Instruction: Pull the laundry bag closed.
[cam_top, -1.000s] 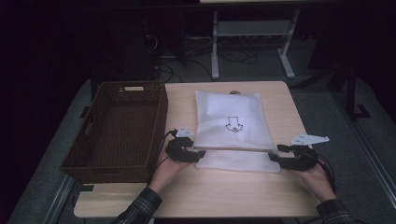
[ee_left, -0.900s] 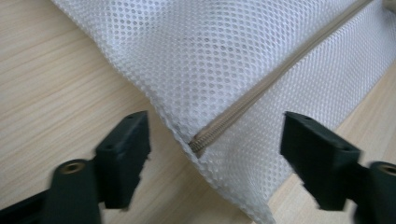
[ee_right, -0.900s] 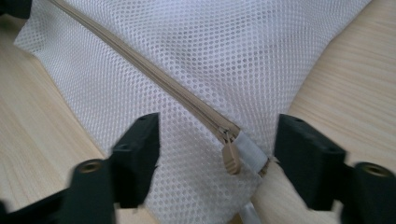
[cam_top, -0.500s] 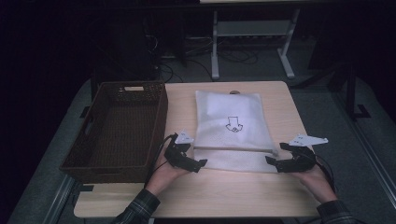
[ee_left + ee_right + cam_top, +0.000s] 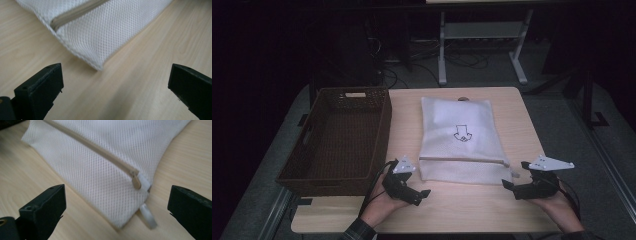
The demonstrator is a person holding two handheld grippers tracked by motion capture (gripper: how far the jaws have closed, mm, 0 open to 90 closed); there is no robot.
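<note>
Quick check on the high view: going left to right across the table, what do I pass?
Wicker basket → left gripper, jaws just opened with nothing between them → white mesh bag → right gripper, jaws likewise just opened and empty.

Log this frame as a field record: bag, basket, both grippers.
bag: white mesh laundry bag flat on table, zipper near the person's edge
basket: brown wicker basket left of bag, nothing visible inside
left gripper: fingers just opened, nothing between, apart from bag's near-left corner
right gripper: fingers just opened, nothing between, near zipper pull
</note>
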